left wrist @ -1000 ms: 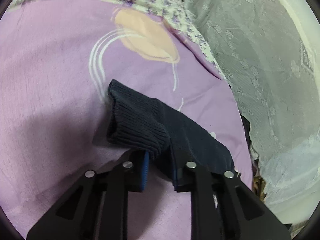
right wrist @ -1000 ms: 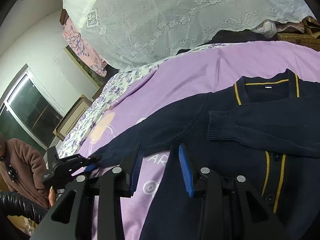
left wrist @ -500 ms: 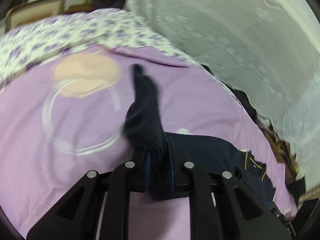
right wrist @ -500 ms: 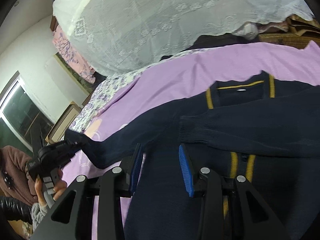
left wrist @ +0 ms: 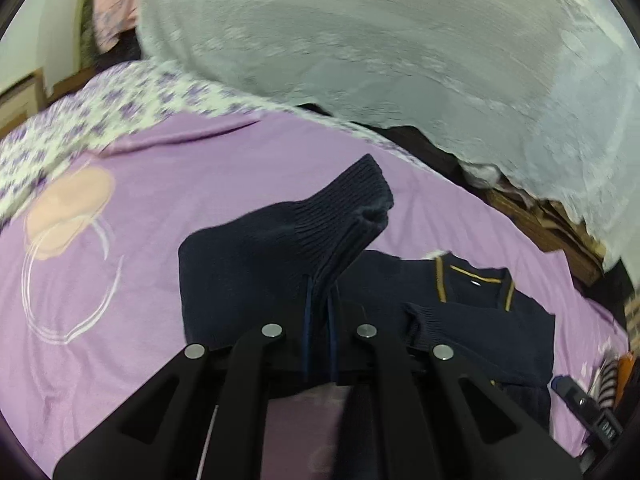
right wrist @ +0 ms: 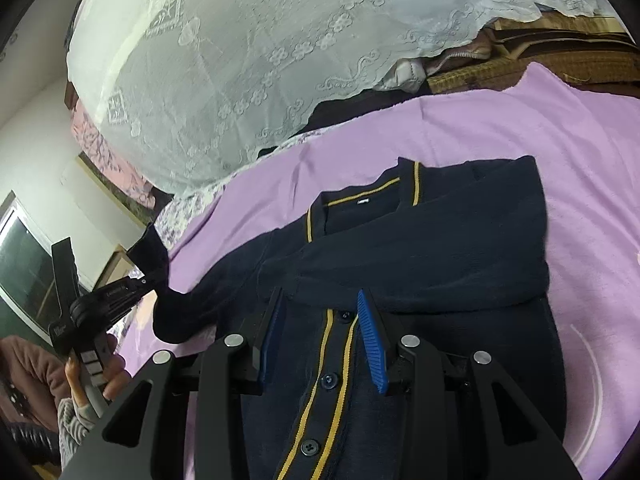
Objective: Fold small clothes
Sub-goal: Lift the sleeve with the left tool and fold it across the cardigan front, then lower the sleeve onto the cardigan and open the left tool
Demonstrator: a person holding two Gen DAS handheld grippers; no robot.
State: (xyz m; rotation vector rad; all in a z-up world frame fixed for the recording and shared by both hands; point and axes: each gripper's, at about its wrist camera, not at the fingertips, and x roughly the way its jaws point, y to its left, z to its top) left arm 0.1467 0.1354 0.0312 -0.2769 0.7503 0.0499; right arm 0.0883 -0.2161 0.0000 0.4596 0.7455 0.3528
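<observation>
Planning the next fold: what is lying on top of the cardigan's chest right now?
One sleeve is folded across the cardigan below the collar, covering the upper button band. The other sleeve is lifted in the left gripper. What lies under the cardigan besides purple sheet is hidden.

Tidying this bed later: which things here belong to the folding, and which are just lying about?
In the job:
navy cardigan
its sleeve, clamped in the left gripper
right gripper, open over the button placket

Lying about:
lace cover
purple bedsheet
</observation>
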